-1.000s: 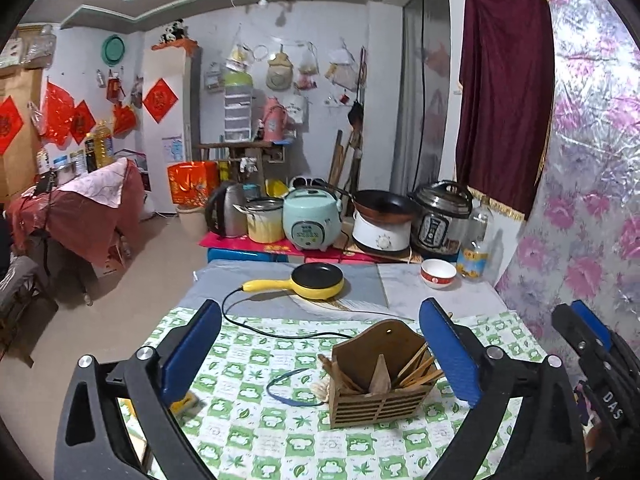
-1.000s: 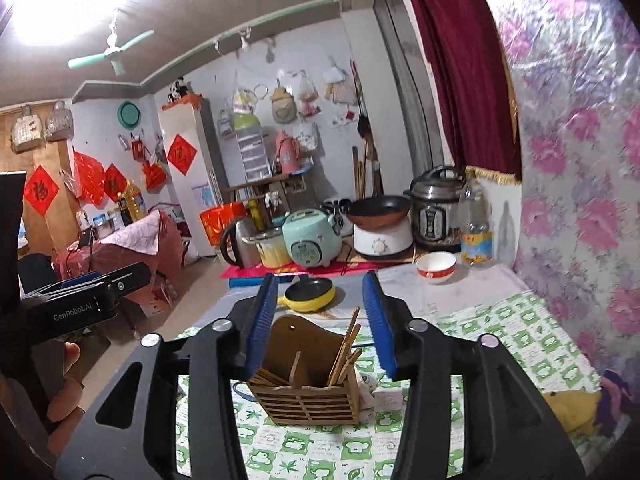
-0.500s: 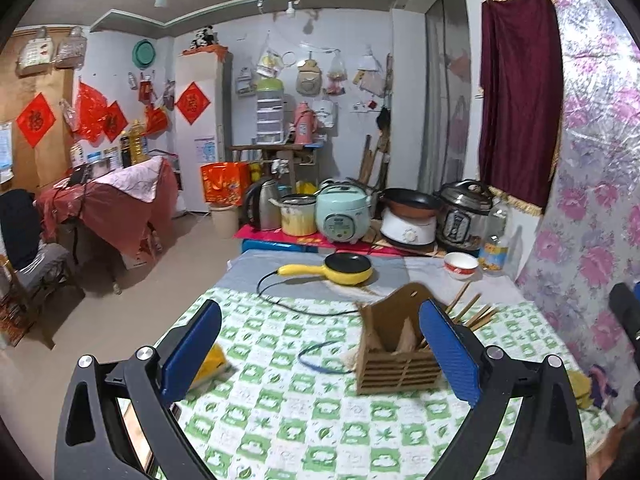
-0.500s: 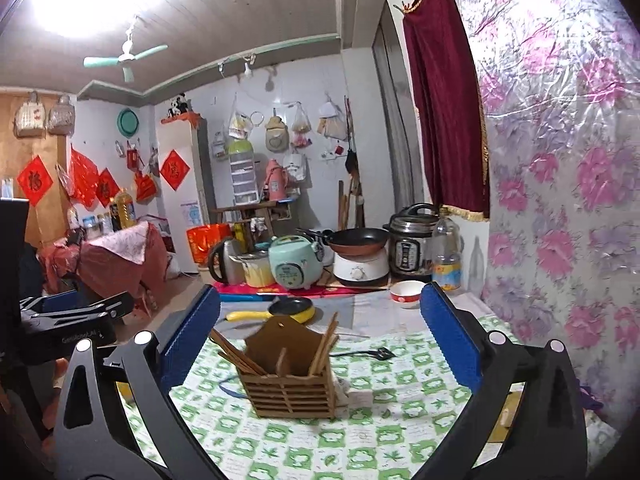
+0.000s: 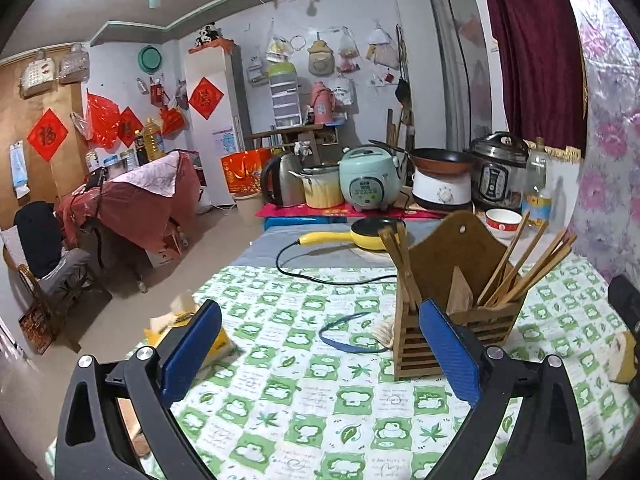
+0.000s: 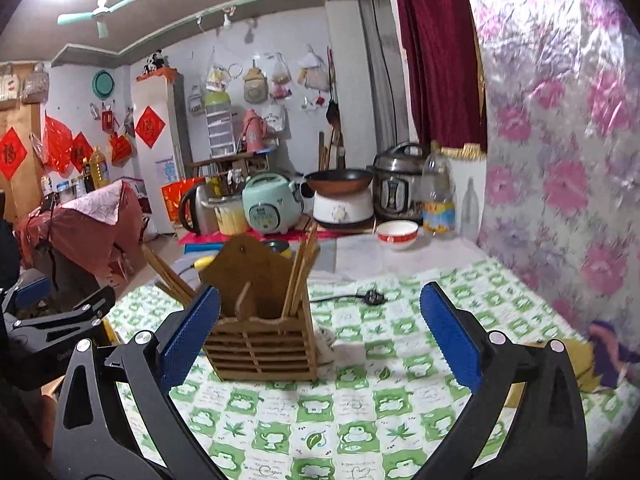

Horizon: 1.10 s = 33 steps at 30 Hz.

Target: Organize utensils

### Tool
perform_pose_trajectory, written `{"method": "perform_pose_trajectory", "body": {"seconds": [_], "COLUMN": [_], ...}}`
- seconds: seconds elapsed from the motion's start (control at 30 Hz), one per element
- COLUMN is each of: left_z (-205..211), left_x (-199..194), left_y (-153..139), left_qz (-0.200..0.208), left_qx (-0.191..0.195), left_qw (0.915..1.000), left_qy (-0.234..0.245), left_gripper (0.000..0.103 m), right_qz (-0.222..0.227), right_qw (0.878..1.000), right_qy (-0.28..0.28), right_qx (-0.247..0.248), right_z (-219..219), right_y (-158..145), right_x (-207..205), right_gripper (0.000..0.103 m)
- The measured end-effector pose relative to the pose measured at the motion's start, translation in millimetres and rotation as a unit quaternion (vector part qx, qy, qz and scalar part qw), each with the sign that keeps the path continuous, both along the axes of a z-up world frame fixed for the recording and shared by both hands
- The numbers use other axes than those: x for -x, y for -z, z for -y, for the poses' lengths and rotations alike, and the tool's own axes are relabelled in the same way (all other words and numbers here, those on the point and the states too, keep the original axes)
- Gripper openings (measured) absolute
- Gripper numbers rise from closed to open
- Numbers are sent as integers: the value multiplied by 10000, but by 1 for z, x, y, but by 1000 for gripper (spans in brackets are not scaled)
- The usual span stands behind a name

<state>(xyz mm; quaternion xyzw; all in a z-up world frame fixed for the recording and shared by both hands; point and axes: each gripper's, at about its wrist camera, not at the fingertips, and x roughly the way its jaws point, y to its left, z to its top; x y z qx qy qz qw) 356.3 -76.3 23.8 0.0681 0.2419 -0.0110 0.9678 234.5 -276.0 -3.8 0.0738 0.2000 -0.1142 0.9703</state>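
Note:
A slatted wooden utensil holder point(image 5: 452, 300) point(image 6: 260, 332) stands upright on the green-checked tablecloth point(image 5: 304, 360) point(image 6: 360, 400). Several wooden chopsticks point(image 5: 520, 268) point(image 6: 300, 276) lean out of its compartments. My left gripper point(image 5: 320, 350) is open and empty, low over the cloth, with its right pad in front of the holder's left corner. My right gripper point(image 6: 320, 334) is open wide and empty; its left pad point(image 6: 188, 332) sits just left of the holder, apart from it. The left gripper's black frame point(image 6: 60, 324) shows at the left edge of the right wrist view.
A blue loop band point(image 5: 348, 336) and white cloth lie beside the holder. A yellow pan point(image 5: 360, 236) with its black cord point(image 5: 320, 276) and plug point(image 6: 370, 298) lies behind. A red-rimmed bowl point(image 6: 396, 234), a bottle point(image 6: 438, 196) and cookers point(image 5: 368, 180) stand at the back. Yellow packets point(image 5: 184, 320) sit at the left edge.
Both grippers have dropped lower toward the table, so the holder looks larger and nearer. The right gripper's jaws went from narrow to wide open.

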Motion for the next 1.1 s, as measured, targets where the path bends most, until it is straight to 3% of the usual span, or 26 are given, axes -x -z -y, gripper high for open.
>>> {"method": "perform_pose_trajectory", "body": {"seconds": [0.23,0.4,0.7,1.1], "left_z": [-2,-8,5,-1], "left_x": [-9,-3,12,10], "left_y": [27,29,33,35], "left_qz": [-268,-386,-288,-371], "left_qx": [-24,176,-76,71], "left_qw": [9996,9991,9993,9991], "left_qy": [-96,19,243,195], "left_gripper": [97,97,97,97], "right_qz": [-320,-420,-522,-621], "right_qw": [9992,9989,9983,9980], "right_qy": [69,21,64,103], "right_qx": [239,218,267,96], "right_z": [0,-4,-12,-6], "right_y": [19,28,29,33], "right_x": [-9,-10,-7,-9], "right_gripper": [97,97,97,97]}}
